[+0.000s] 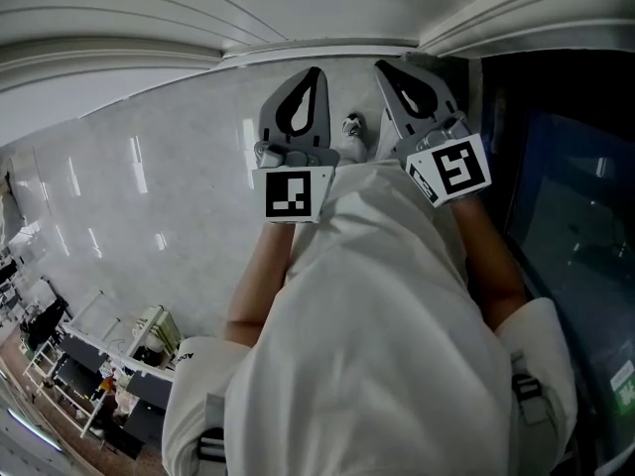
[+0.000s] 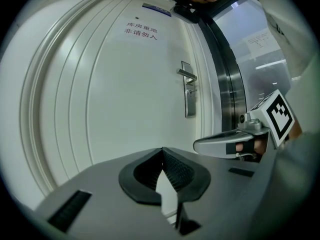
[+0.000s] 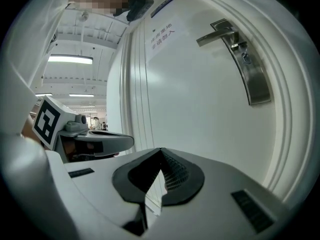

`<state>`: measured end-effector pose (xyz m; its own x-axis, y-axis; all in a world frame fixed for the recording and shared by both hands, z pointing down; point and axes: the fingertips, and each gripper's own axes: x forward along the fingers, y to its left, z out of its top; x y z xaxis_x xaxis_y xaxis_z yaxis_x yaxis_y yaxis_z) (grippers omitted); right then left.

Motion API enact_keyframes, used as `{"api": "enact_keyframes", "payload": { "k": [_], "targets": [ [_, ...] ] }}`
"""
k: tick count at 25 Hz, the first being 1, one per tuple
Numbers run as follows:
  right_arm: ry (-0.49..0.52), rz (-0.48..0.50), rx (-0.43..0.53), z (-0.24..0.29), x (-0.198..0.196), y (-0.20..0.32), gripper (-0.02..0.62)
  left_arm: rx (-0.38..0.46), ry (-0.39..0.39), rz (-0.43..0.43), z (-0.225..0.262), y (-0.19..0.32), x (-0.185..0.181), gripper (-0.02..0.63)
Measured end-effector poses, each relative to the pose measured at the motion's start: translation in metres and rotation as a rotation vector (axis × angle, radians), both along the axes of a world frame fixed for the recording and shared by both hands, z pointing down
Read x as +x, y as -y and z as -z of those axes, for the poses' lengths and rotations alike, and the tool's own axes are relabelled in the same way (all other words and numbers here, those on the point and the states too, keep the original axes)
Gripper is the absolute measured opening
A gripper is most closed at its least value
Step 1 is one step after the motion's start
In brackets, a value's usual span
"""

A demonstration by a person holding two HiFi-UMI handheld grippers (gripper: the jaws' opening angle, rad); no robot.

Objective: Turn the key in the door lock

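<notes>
Grey jaws of the right tool (image 3: 160,149) meet at their tips with nothing between them. The left tool (image 2: 162,149) is pinched together in the same way and is equally empty. Both point roughly level at a white door (image 3: 190,114).

From the right tool's tips, the steel lock plate (image 3: 254,81) lies up and to the right, well apart, with bare door panel between. The plate's long axis runs along the door's height, though it shows slanted in the right gripper view. The lever handle (image 3: 217,34) juts from the plate's top end, and the keyhole cylinder (image 3: 245,59) sits on the plate just below that lever. It is too small to tell whether a key stands in the cylinder.

From the left tool, the plate lies ahead and a little to the right, and it looks smaller. In that view the right tool shows below the plate. I judge the right hand to be the nearer to the lock, so a reach for the cylinder would run up and to the right from its tips.

Closed, empty tools standing off the plate would fit a hand heading for the key as well as one drawn away after turning it.
</notes>
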<state>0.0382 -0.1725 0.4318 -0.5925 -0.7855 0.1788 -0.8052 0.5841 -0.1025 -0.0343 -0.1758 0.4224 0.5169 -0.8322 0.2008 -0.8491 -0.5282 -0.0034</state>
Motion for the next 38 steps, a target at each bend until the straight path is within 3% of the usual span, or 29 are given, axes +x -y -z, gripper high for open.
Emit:
{"api": "enact_keyframes", "payload": {
  "k": [7,20,38],
  "targets": [
    [0.016,-0.036,-0.016,0.006,-0.001,-0.001,0.003,0.031,0.009,-0.049,0.013,-0.001,0.000,0.008],
    [-0.051,0.075,0.014,0.014,-0.003,-0.017,0.003,0.035,-0.001,-0.149,0.008,-0.007,0.032,0.008],
    [-0.102,0.044,0.001,0.008,0.002,-0.017,0.003,0.019,-0.006,-0.158,0.004,-0.004,0.029,0.008]
  ]
}}
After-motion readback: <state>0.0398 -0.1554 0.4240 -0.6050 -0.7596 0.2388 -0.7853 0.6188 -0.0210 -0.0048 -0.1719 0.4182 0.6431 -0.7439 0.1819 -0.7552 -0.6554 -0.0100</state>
